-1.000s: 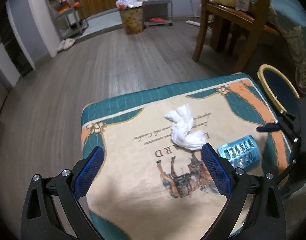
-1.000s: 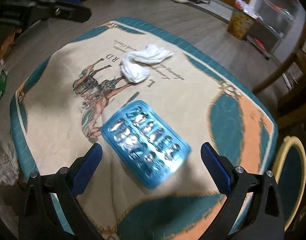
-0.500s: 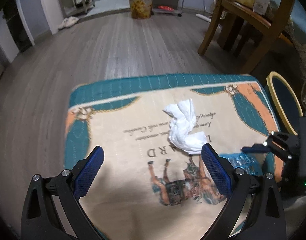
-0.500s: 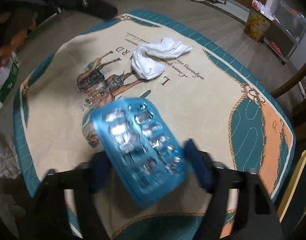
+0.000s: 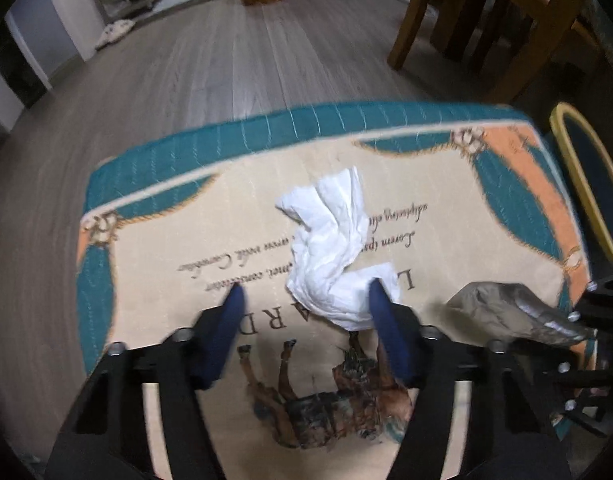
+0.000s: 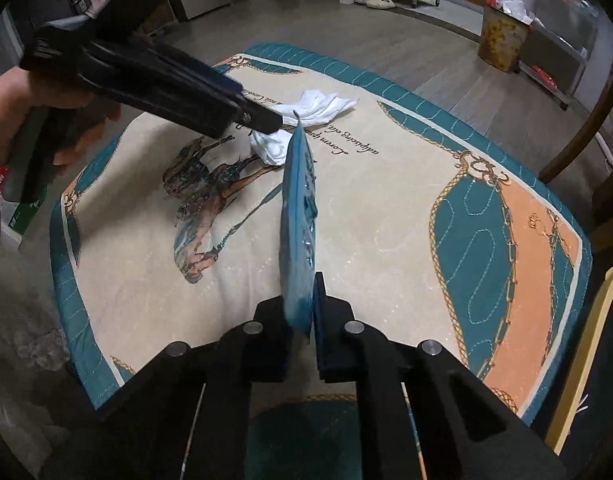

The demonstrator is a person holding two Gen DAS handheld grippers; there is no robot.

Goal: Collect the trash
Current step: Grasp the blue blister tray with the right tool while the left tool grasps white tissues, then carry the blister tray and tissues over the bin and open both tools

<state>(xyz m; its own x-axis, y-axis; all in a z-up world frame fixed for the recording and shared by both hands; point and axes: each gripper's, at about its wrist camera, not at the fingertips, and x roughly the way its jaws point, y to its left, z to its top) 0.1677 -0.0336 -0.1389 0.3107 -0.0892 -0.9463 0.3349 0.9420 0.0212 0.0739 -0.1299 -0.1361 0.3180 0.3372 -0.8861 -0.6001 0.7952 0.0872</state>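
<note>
Pill pack (image 6: pixel 298 216): blue, on edge, lifted above the mat (image 6: pixel 386 216).
Right tongs (image 6: pixel 304 312): clamped on the pack's near end.
Tissue (image 5: pixel 330 248): crumpled, white, lying mid-mat.
Left tongs (image 5: pixel 304 300): half open, just been closing, right pad on the tissue's edge, no grip.

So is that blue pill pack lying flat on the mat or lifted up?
Lifted. The right gripper is shut on the pill pack, which stands edge-on above the mat.
</note>
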